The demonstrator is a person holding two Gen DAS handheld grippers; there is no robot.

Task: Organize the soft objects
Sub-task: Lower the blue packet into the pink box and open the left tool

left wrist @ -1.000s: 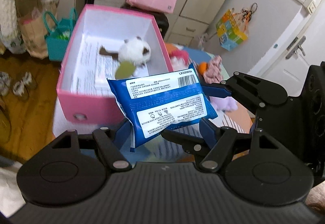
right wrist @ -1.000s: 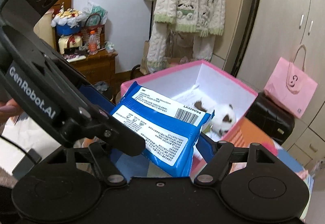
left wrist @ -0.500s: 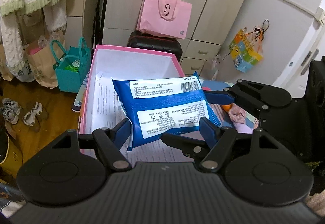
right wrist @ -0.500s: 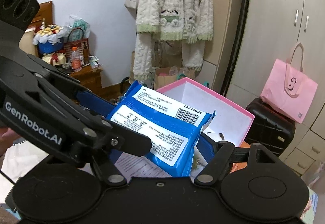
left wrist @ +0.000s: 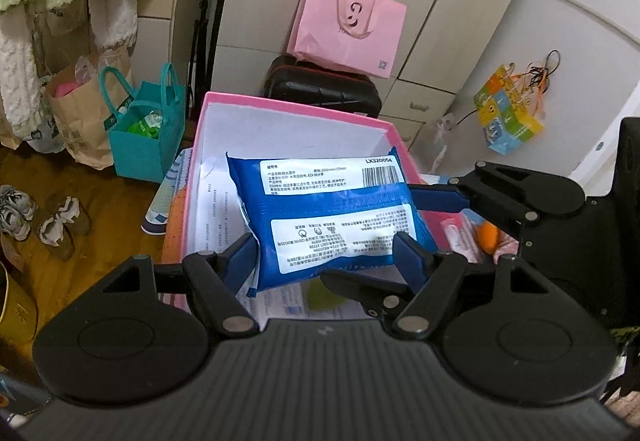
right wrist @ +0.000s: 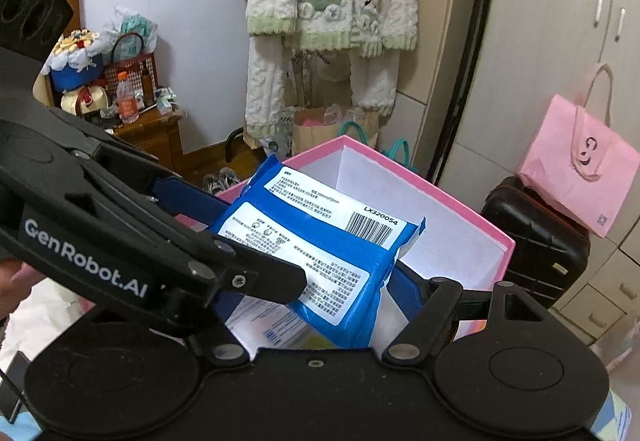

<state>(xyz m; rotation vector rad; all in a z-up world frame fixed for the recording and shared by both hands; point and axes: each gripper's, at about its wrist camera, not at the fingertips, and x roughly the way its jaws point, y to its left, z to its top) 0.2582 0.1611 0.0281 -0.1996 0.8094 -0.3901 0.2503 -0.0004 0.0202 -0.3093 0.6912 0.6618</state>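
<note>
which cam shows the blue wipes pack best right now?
Left wrist: the blue wipes pack faces the lens nearly flat, both white labels and the barcode unobstructed, held over the pink box. Right wrist shows it angled, its near-left corner hidden behind the left gripper.

Even, soft indoor lighting, no hard shadows cast, strong fisheye bending seen at wardrobe doors (left wrist: pixel 420 21) and frame corners, slight motion blur noted on hanging white knitwear (right wrist: pixel 328 13), blue wipes pack (left wrist: pixel 332 217) rendered sharp, print legible, mild sheen on its wrapper.
</note>
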